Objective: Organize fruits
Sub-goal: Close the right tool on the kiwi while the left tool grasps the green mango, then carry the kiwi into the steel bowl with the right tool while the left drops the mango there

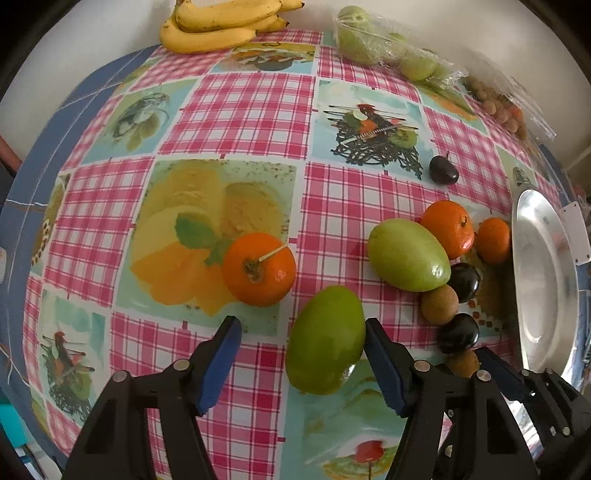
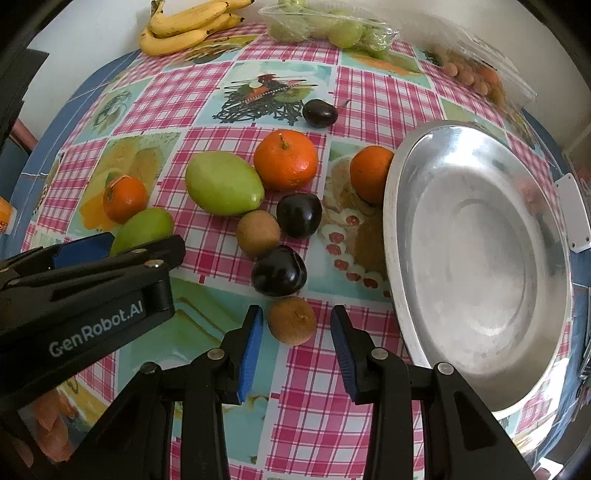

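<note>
Two hand-held grippers hang steeply over a checked tablecloth (image 1: 236,110) strewn with fruit. The left gripper (image 1: 303,354) straddles a green mango (image 1: 327,343): the fruit sits between its blue pads, the right pad touching or nearly touching the skin, the left pad (image 1: 221,365) well clear, so nothing is held yet. The right gripper (image 2: 297,343) stands narrow but open around a small brown fruit (image 2: 291,320), both pads just short of it.

A second mango (image 1: 408,254) lies ahead and right of the left gripper, with two oranges (image 1: 448,229) beyond it and a third orange (image 1: 258,269) ahead to the left. Three dark plums (image 2: 299,216) and another brown fruit (image 2: 258,234) lie ahead of the right gripper. A steel dish (image 2: 399,229) waits, empty, at its right, the likely place for the fruit. Bananas (image 2: 177,35) and bagged fruit (image 2: 332,27) sit at the far edge.

The mango looks firm, smooth and fairly heavy, with a waxy skin that may slip; judged from here, a squeeze across its widest middle, pads square to the sides, should hold best. The brown fruit looks light, round and rough-skinned, apt to roll, and is best taken across its centre with a gentle squeeze. The plums look glossy and easily bruised.

White lettering on the left gripper's black body, seen from the right camera, reads "GenRobot.AI" (image 2: 96,332). No other writing is legible.
</note>
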